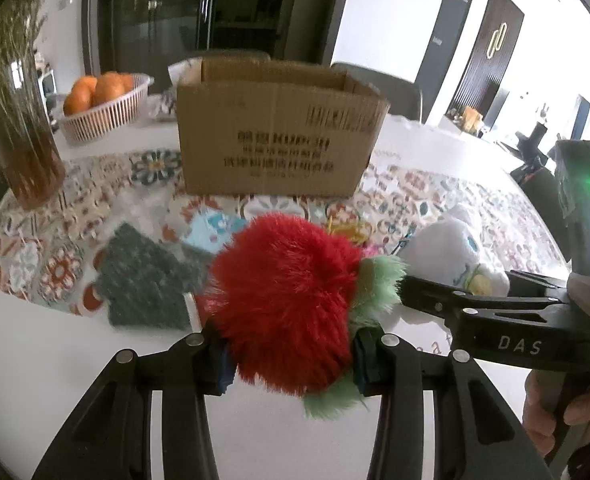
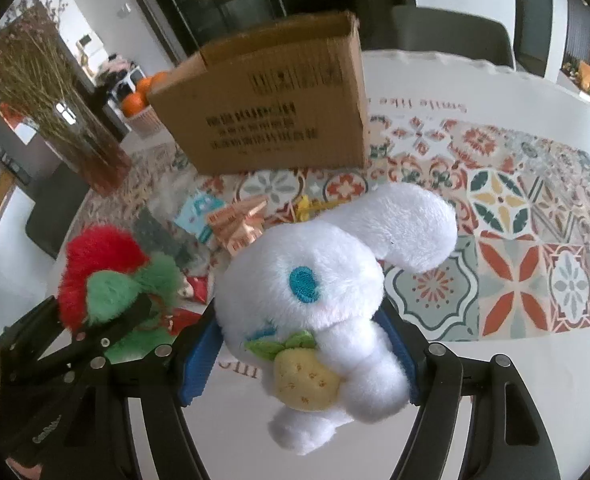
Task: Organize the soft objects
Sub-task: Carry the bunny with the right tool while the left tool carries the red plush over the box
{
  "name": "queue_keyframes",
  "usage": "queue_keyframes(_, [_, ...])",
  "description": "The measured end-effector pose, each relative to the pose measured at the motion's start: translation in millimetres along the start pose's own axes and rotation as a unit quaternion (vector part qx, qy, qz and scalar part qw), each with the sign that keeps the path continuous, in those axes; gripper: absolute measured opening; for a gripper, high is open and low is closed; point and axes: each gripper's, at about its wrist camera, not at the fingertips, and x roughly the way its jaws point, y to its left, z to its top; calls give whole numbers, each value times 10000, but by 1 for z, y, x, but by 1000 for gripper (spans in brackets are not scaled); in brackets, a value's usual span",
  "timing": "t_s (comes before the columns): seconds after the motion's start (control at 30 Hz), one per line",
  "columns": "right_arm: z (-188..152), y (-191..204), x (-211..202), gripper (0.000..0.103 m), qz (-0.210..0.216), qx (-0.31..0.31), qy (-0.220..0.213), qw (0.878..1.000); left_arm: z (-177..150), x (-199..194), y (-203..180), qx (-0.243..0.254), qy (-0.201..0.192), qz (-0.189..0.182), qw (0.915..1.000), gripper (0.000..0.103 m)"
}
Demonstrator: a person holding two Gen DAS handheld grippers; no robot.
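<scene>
Mid-task: left gripper point(image 1: 291, 356) clamps red/green fluffy toy point(image 1: 287, 304), right gripper point(image 2: 299, 356) grips white plush point(image 2: 319, 300). Neither in cardboard box point(image 1: 275, 136) yet; grey cloth point(image 1: 151, 280) + bits left on surface point(image 1: 75, 360).

Fluffy plush toy point(image 2: 319, 280), matt cardboard box point(image 1: 279, 136)

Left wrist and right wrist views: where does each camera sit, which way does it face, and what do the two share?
Left wrist: rides the left gripper, looking down-forward at the red and green fuzzy toy it clamps; the right gripper and a hand show at right.
Right wrist: rides the right gripper, looking down-forward at the white plush it clamps; the left gripper enters lower left.
Shared: both toys, the cardboard box, the patterned tablecloth, the vase of dried stems, the oranges basket.
</scene>
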Motion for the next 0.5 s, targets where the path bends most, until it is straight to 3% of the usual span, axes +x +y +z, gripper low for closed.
queue_keyframes(0.5, [17, 27, -47, 74, -88, 40, -739, 9972, 33, -53, 5, 293, -665, 129, 9973, 43])
